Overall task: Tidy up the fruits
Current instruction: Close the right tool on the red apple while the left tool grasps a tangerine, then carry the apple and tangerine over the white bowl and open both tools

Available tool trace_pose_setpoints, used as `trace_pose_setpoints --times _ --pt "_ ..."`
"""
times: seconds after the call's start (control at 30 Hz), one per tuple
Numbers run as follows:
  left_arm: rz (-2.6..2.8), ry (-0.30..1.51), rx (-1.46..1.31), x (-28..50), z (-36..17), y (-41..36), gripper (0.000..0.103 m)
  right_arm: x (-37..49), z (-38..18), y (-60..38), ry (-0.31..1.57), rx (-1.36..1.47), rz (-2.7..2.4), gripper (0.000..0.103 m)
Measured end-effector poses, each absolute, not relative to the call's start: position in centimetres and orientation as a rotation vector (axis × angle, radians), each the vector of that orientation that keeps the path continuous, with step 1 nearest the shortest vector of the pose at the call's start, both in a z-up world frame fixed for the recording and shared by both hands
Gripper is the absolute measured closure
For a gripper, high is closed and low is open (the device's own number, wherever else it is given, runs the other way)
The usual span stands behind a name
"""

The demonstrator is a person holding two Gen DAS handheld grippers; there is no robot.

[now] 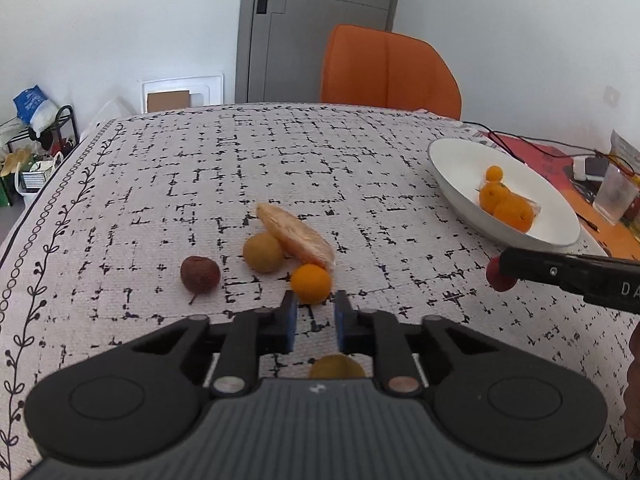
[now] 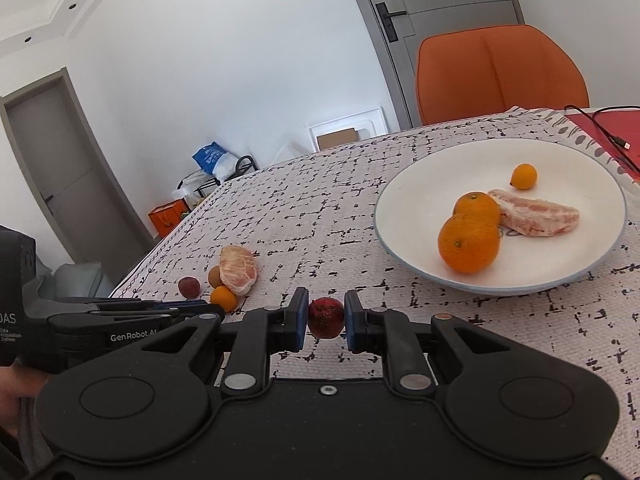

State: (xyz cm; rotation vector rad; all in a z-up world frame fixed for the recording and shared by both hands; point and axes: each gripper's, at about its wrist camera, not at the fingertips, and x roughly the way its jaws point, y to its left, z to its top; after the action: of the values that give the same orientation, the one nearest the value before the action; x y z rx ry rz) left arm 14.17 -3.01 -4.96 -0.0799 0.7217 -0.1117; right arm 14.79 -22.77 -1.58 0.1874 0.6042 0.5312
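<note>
In the left wrist view my left gripper (image 1: 315, 300) is shut on a small round orange fruit (image 1: 311, 283), held at the fingertips just above the patterned tablecloth. Right behind it lie a pale pomelo segment (image 1: 296, 240), a tan round fruit (image 1: 263, 253) and a brown-red fruit (image 1: 200, 274). A yellowish fruit (image 1: 338, 366) shows partly under the gripper body. My right gripper (image 2: 326, 300) is shut on a dark red fruit (image 2: 326, 318), low over the cloth in front of the white plate (image 2: 420, 184). The plate holds two oranges (image 2: 469, 242), a pomelo segment (image 2: 536, 216) and a small orange fruit (image 2: 524, 176).
An orange chair (image 1: 388, 68) stands behind the table's far edge. To the right of the plate are a red mat, black cables (image 1: 532, 148) and a clear plastic cup (image 1: 614, 196). The table's left edge (image 1: 48, 184) drops off toward floor clutter.
</note>
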Motion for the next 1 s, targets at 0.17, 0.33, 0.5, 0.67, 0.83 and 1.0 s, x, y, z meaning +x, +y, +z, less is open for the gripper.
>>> trace_pose_setpoints --times 0.17,0.33,0.5,0.67,0.83,1.0 --pt "-0.086 0.728 -0.063 14.9 -5.2 -3.3 0.071 14.7 -1.4 -23.4 0.594 0.197 0.524 0.086" --pt "-0.085 0.721 -0.070 15.7 -5.5 -3.3 0.071 14.7 -1.3 -24.1 0.591 0.200 0.505 0.086" --pt "-0.094 0.710 -0.084 15.9 -5.2 -3.3 0.081 14.7 -1.3 -24.7 0.583 0.207 0.494 0.086" --pt "-0.107 0.681 -0.067 15.6 -4.0 -4.0 0.081 14.7 -1.0 -25.3 0.569 0.216 0.488 0.086" --pt "-0.136 0.652 -0.052 15.5 -2.8 -5.0 0.081 14.6 -0.7 -26.4 0.552 0.227 0.471 0.086" --pt "-0.178 0.634 -0.023 15.8 -2.1 -6.6 0.081 14.4 -0.5 -27.7 0.533 0.242 0.438 0.086"
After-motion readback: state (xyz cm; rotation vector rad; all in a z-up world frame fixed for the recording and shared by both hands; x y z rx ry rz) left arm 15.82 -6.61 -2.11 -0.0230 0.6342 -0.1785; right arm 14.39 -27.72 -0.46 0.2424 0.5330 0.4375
